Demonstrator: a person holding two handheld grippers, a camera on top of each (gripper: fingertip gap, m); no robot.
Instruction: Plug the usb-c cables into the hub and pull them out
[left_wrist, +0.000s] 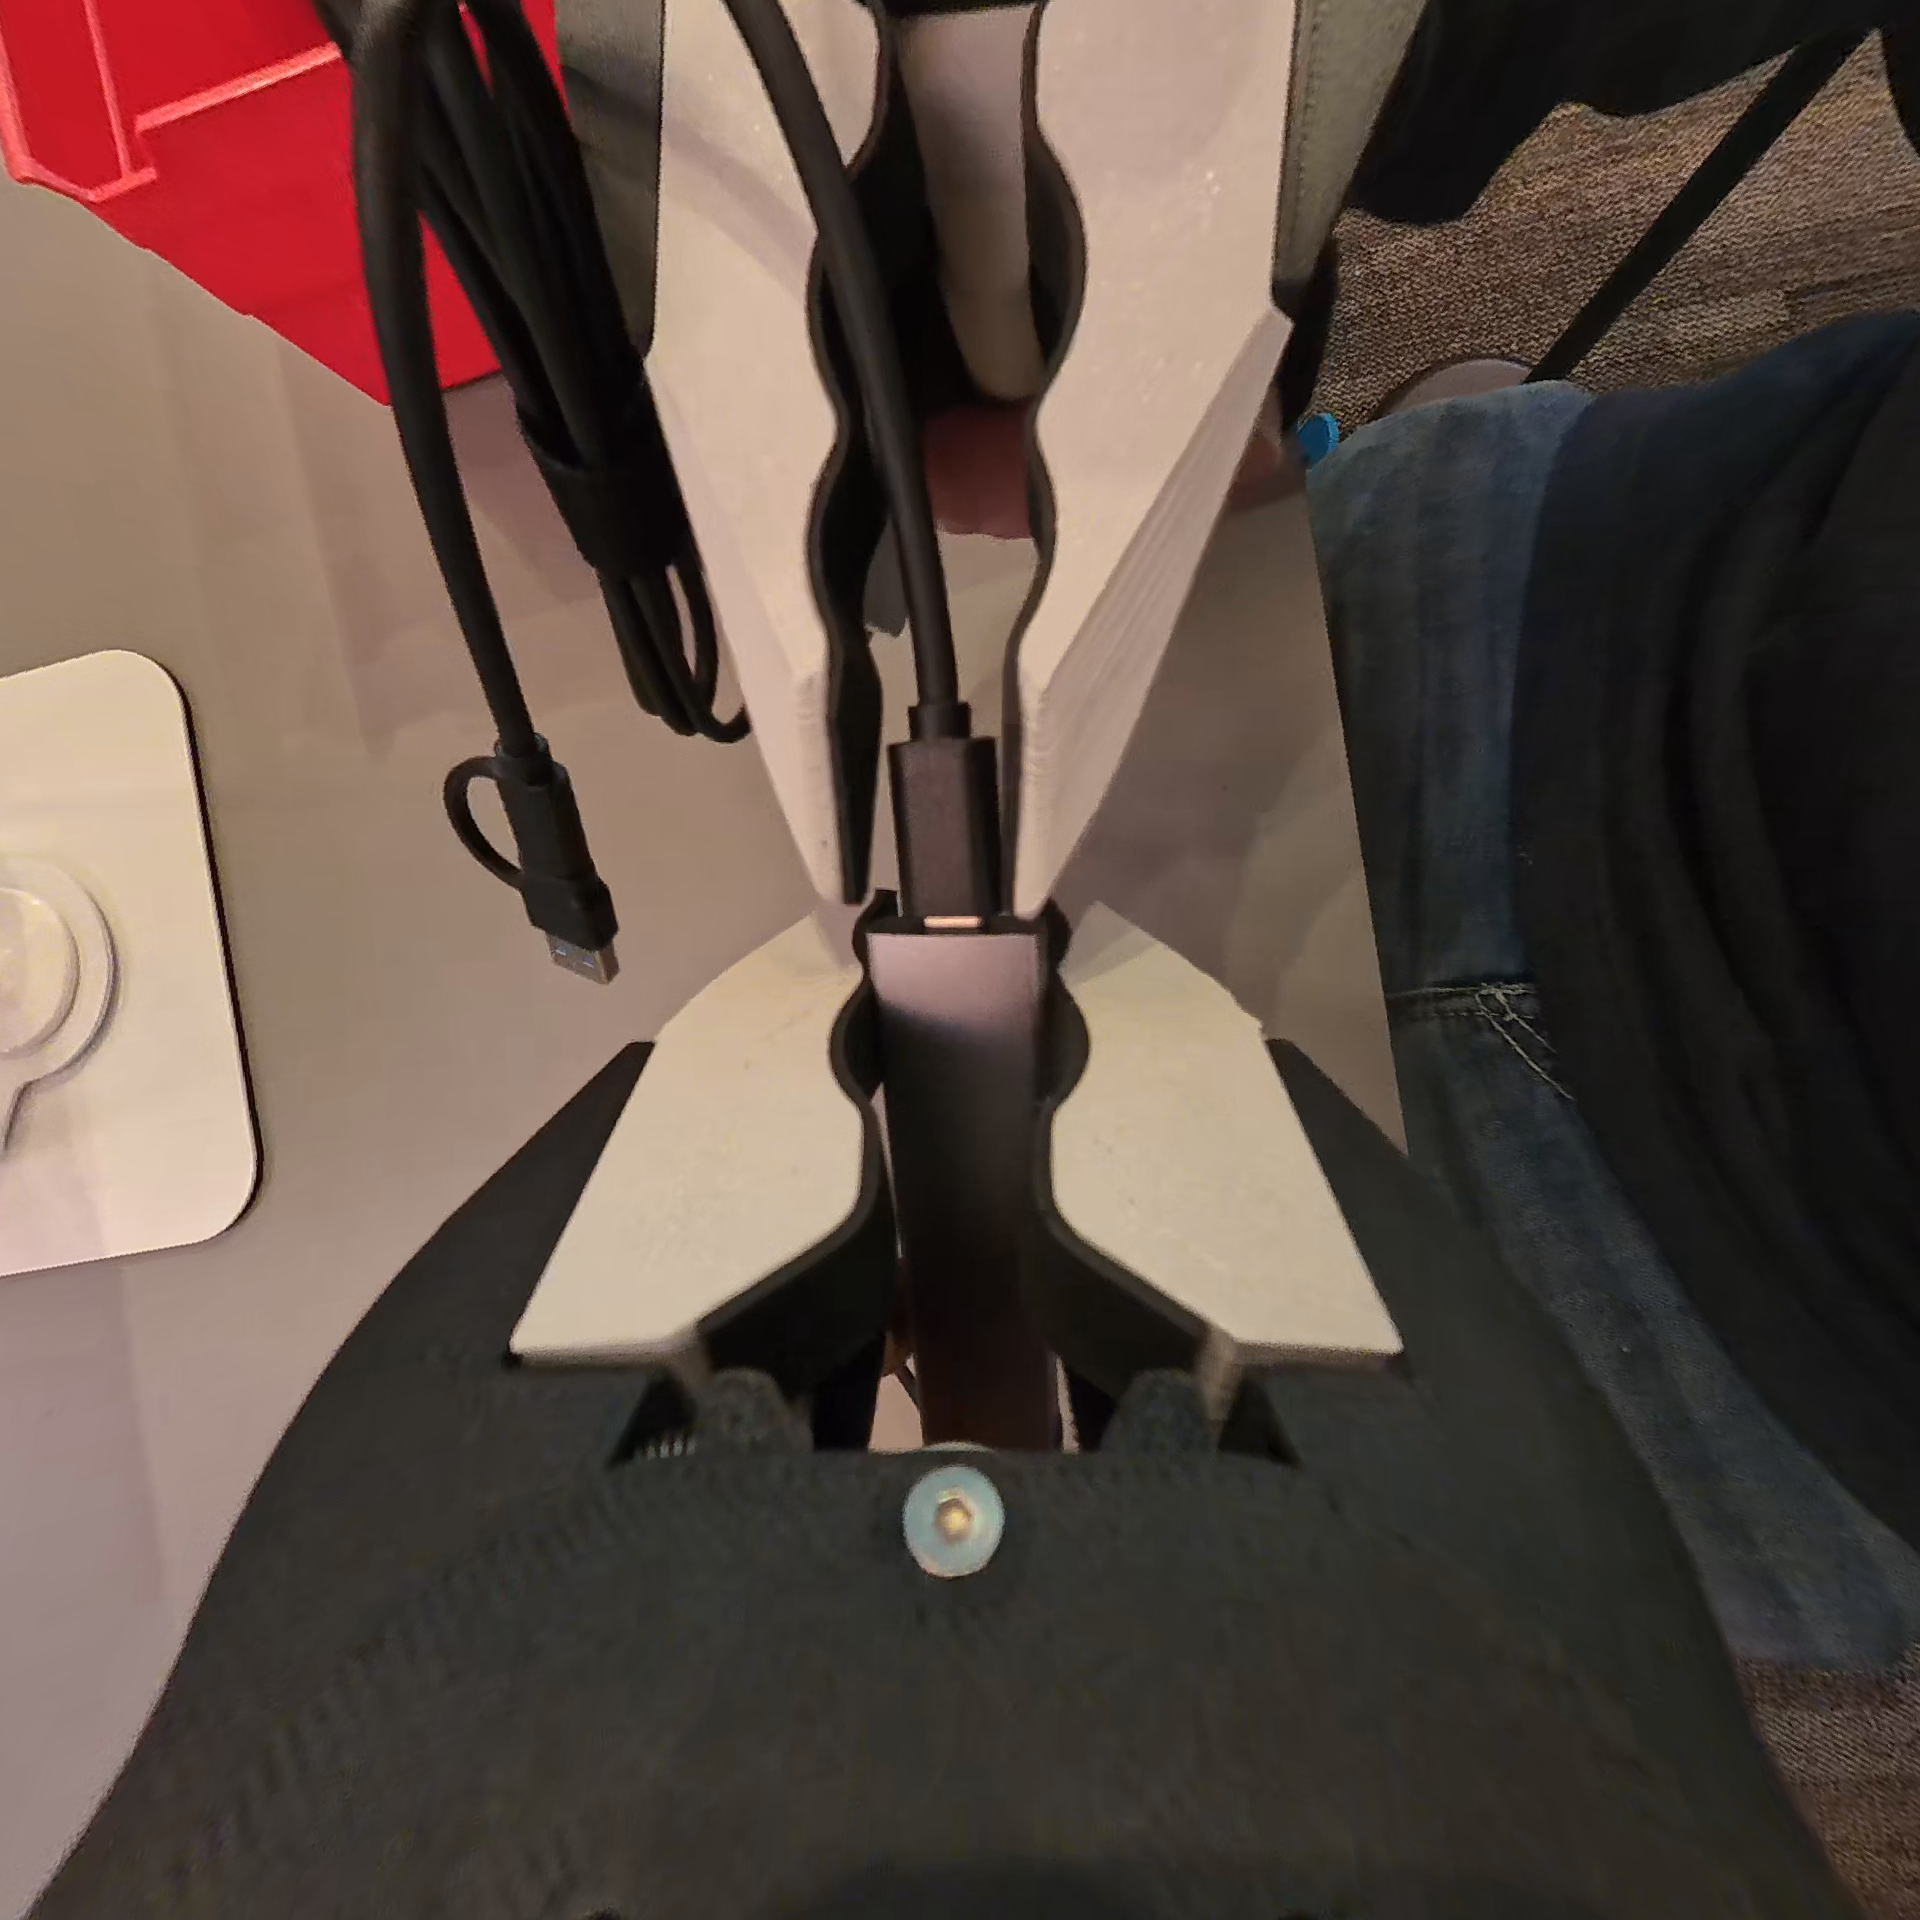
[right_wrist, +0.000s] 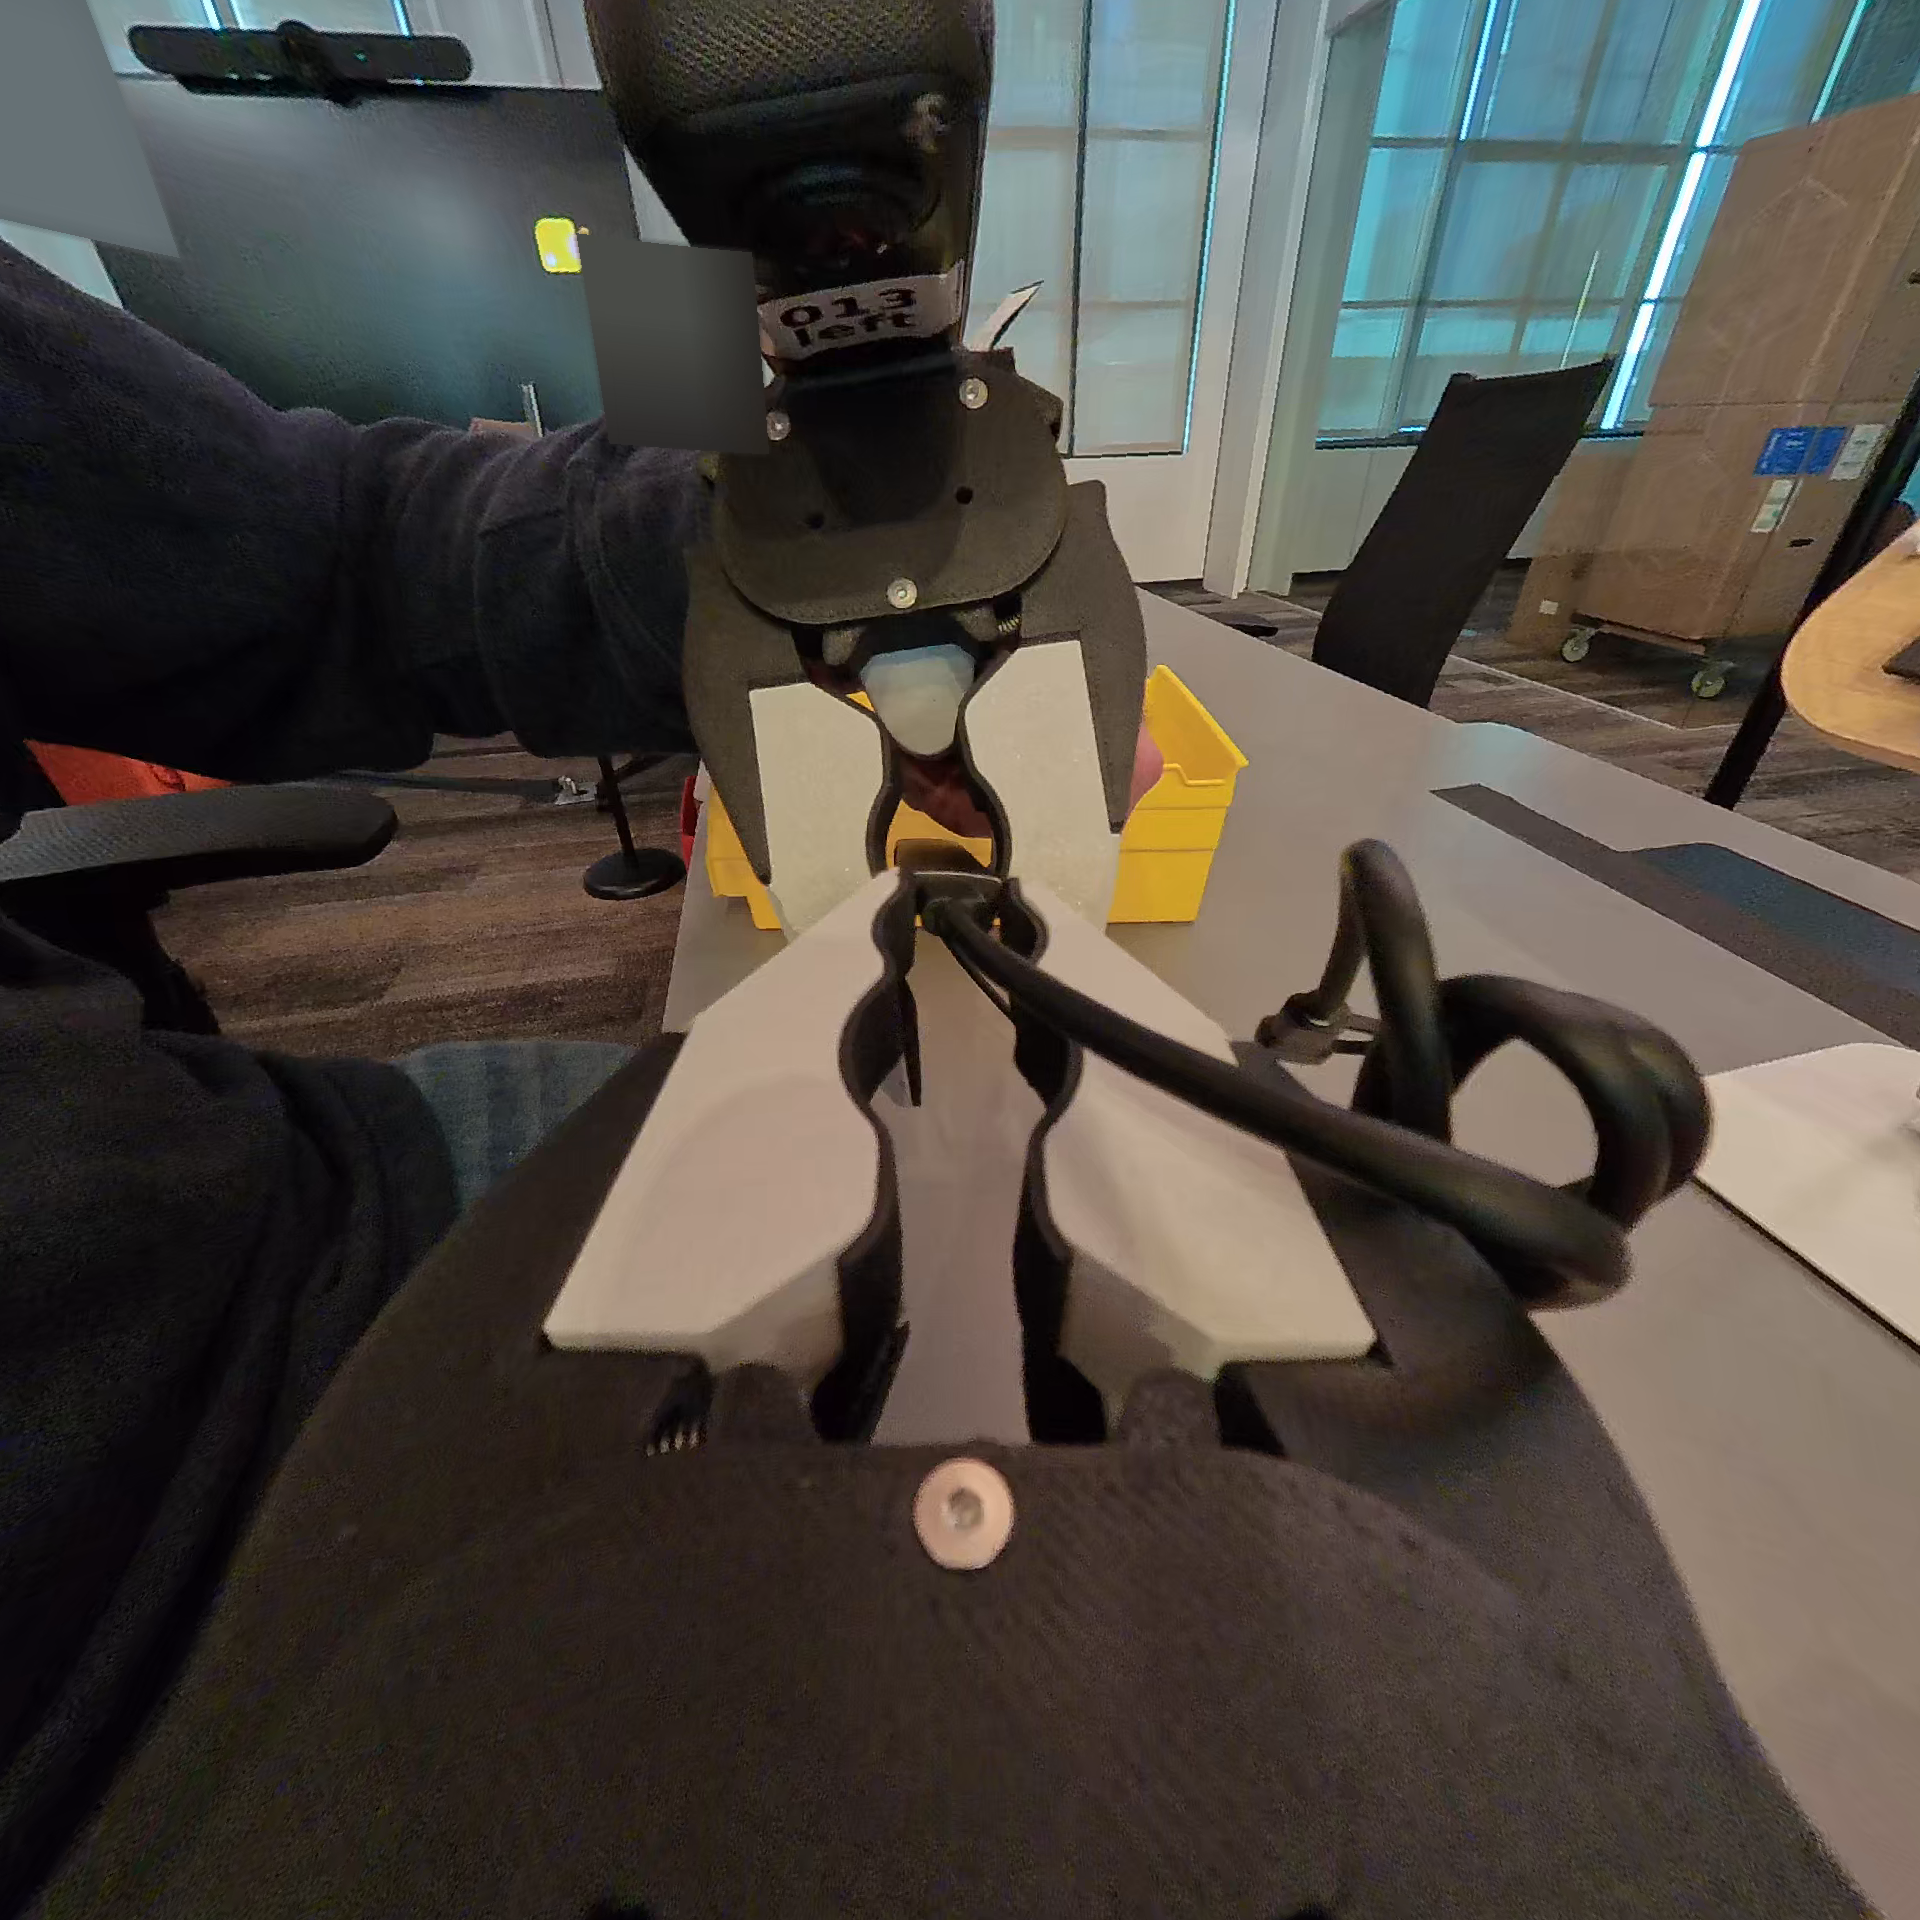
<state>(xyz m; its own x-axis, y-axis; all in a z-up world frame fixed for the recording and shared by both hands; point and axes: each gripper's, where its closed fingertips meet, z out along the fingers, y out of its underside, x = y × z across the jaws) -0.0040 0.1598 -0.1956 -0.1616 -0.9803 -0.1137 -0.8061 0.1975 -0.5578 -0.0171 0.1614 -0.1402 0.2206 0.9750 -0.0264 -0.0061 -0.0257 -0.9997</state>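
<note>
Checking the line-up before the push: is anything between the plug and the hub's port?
Nothing visible. In the left wrist view the USB-C plug, held by the right gripper, sits right at the end of the hub clamped in the left gripper. Its metal tip shows at the port.

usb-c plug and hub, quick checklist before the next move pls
1. Left gripper clamped on the hub: ok.
2. Right gripper clamped on the usb-c plug: ok.
3. Plug in line with the hub's end port: ok.
4. Plug fully seated: not ok, a strip of metal tip shows.
5. Cable slack, loops hanging free: ok.
6. Spare cable end clear of the grip: ok.
</note>
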